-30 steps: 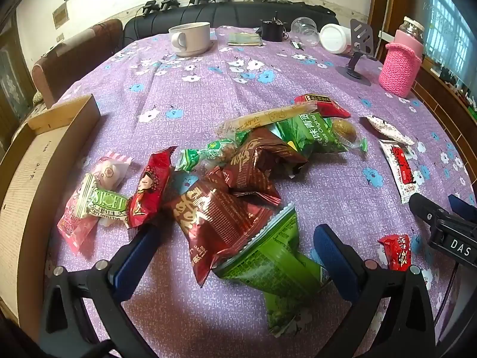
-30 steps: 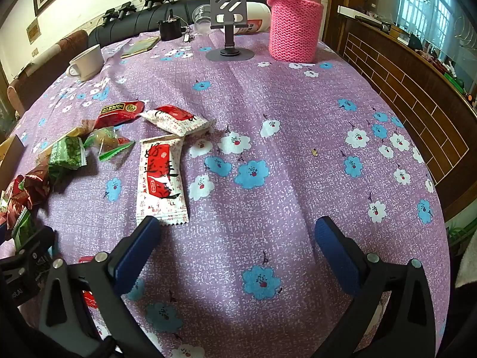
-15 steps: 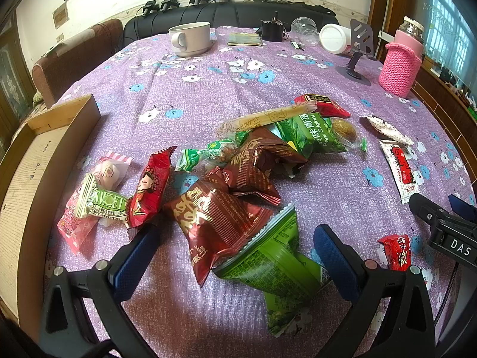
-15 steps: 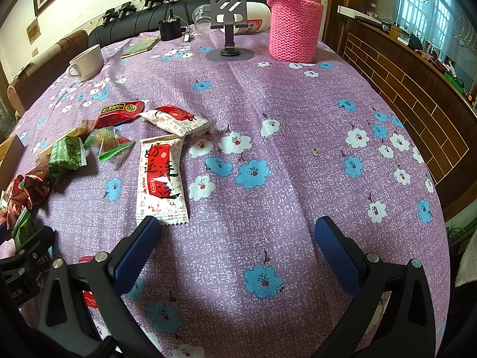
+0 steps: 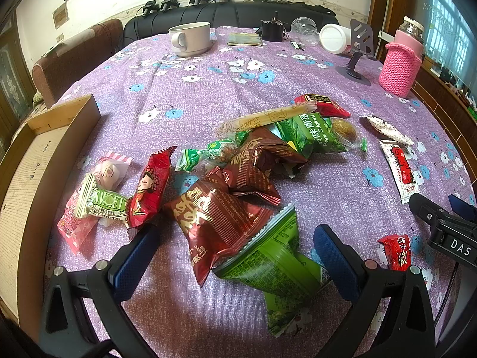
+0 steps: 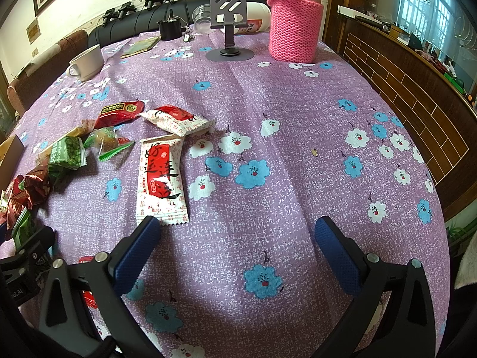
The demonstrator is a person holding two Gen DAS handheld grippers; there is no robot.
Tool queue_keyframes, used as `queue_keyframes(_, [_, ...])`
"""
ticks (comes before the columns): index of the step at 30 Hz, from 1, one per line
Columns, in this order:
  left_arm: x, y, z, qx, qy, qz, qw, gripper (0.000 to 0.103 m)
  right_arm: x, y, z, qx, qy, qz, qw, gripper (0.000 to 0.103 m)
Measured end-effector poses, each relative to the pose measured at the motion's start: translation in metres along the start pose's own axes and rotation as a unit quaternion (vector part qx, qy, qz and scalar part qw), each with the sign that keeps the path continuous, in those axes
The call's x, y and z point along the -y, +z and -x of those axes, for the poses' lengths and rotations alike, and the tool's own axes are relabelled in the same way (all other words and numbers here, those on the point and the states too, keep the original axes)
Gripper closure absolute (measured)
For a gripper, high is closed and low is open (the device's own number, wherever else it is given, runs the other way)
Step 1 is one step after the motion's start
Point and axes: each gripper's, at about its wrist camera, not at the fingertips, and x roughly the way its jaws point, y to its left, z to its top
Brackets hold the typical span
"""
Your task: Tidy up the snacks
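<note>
A woven purple tablecloth (image 6: 298, 137) with a matt, grainy weave and printed flowers covers the table. The near maroon snack bag (image 5: 217, 223) and green pea bag (image 5: 277, 262) are glossy crinkled foil or plastic film that catches the light. The white-and-red sachet (image 6: 161, 179) looks like matt film, perhaps paper-backed. On the left, the box (image 5: 35, 161) is bare, unfinished wood. Far right, the bottle sleeve (image 6: 295, 29) is chunky pink knit. The mug (image 5: 190, 38) looks like smooth glazed ceramic. The left gripper (image 5: 235, 256) has textured blue pads (image 5: 134, 262) on matt black plastic.
</note>
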Motion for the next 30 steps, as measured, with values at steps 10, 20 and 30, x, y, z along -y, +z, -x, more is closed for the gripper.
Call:
queue_keyframes(10, [0.000, -0.001, 0.002, -0.009, -0.008, -0.006, 0.9999, 0.001, 0.000, 0.000, 0.000, 0.000, 0.000, 0.000, 1.000, 0.000])
queue_keyframes(20, [-0.003, -0.005, 0.006, -0.033, -0.015, -0.021, 0.9991, 0.001, 0.000, 0.000, 0.000, -0.006, 0.005, 0.000, 1.000, 0.000])
queue_keyframes(30, [-0.002, 0.009, -0.004, -0.037, -0.016, -0.020, 0.9990, 0.001, 0.001, -0.001, 0.001, -0.028, 0.001, 0.001, 1.000, 0.000])
